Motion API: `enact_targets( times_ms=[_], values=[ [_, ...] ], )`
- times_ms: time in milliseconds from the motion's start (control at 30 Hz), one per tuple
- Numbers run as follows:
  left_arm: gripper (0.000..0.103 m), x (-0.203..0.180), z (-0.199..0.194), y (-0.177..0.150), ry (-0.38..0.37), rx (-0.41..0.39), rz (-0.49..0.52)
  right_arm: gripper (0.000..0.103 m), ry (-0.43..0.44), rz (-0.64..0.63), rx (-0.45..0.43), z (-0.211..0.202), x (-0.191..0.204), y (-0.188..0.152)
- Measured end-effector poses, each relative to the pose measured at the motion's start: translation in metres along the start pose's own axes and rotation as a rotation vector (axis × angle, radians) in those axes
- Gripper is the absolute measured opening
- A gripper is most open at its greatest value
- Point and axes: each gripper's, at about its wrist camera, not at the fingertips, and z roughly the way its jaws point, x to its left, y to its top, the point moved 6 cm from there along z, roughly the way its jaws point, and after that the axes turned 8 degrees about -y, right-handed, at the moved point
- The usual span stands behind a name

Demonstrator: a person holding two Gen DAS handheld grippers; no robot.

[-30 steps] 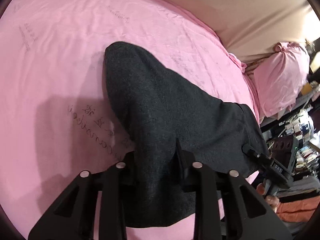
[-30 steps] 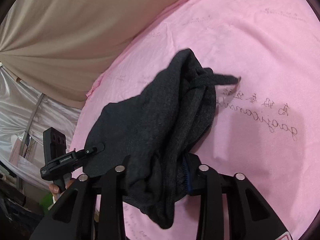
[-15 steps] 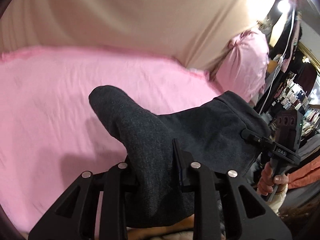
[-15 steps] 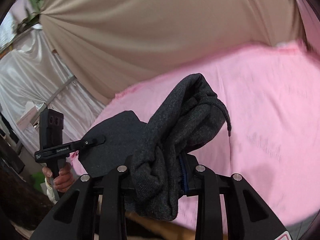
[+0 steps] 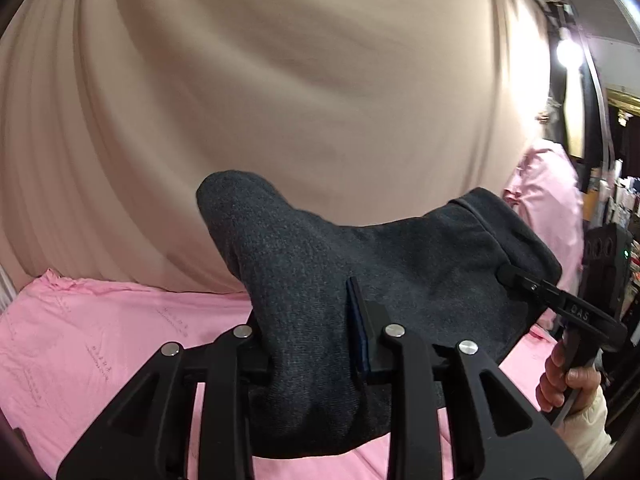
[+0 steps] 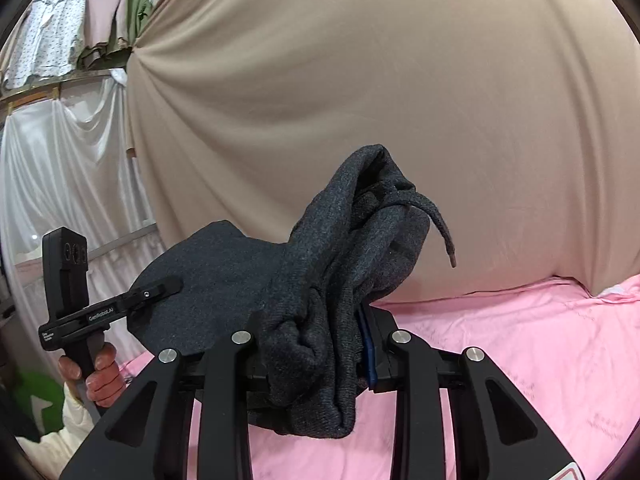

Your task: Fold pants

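Note:
The dark grey pants hang in the air, stretched between my two grippers above the pink sheet. My left gripper is shut on one bunched end of the pants. My right gripper is shut on the other bunched end, where a drawstring dangles. The right gripper also shows in the left wrist view, clamped on the pants' edge. The left gripper shows in the right wrist view, also clamped on the cloth.
A beige curtain hangs behind the pink-sheeted bed. A pink bundle and cluttered shelves stand at the right of the left wrist view. White drapes and hanging clothes are at the left of the right wrist view.
Both grippers have lifted the pants off the pink sheet and tilted up, so the curtain now fills most of both views. Both stay shut on the cloth.

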Motion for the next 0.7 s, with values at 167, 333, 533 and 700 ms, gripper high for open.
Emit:
enact_targets(
  times_ms=[167, 333, 533, 700],
  values=[
    [0.027, 0.053, 0.106, -0.045, 0.016, 0.150, -0.094, 0.029, -0.055, 0.119, 0.119, 0.093, -0.057, -0.050],
    [0.030, 0.103, 0.219, -0.168, 0.055, 0.381, -0.198, 0.031, -0.196, 0.182, 0.377, 0.178, -0.120, -0.154],
    [0.063, 0.138, 0.199, -0.187, 0.164, 0.401, -0.282, 0.059, -0.374, 0.246, 0.413, 0.151, -0.155, -0.158],
    [0.065, 0.133, 0.169, -0.145, 0.192, 0.344, -0.347, 0.018, -0.256, 0.172, 0.394, 0.147, -0.112, -0.127]
  ],
)
